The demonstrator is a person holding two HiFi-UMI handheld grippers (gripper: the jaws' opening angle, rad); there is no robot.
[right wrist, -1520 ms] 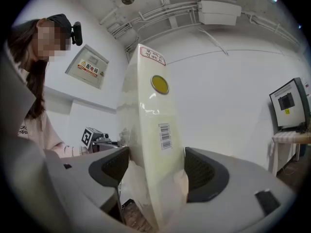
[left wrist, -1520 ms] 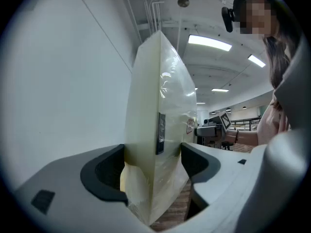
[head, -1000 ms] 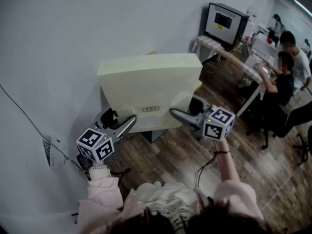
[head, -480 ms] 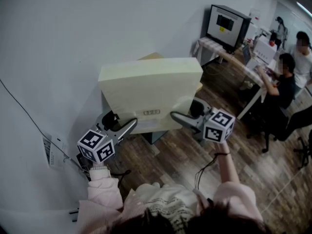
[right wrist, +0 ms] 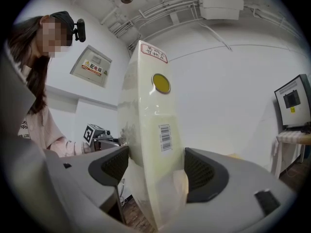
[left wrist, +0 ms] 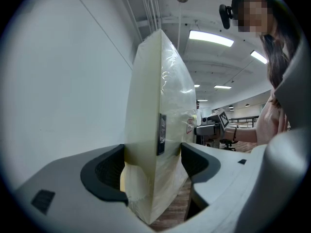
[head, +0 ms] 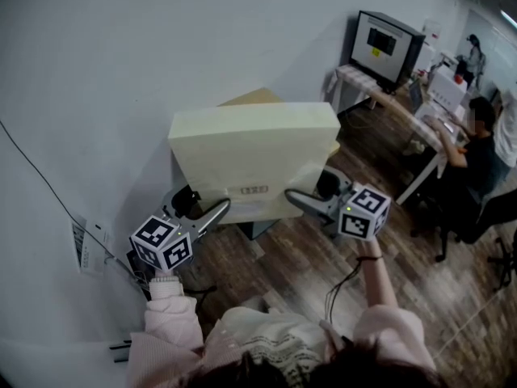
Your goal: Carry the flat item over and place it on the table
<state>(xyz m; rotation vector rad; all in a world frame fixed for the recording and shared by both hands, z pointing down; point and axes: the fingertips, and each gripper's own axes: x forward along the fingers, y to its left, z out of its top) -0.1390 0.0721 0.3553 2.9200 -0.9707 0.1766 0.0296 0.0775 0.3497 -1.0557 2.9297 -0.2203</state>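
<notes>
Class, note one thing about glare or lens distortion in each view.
Head view: even soft light, dark corners. Left gripper view: ceiling lamp blown white, plastic on the pad glints. Right gripper view: round black border, pad's edge bows.

Flat item (head: pixel 254 156) btwn L gripper (head: pixel 220 209) & R gripper (head: pixel 292 196).

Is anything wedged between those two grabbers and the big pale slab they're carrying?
Nothing visible. The left gripper and right gripper each have their fingers pressed straight onto the plastic-wrapped pale slab near its lower edge.
</notes>
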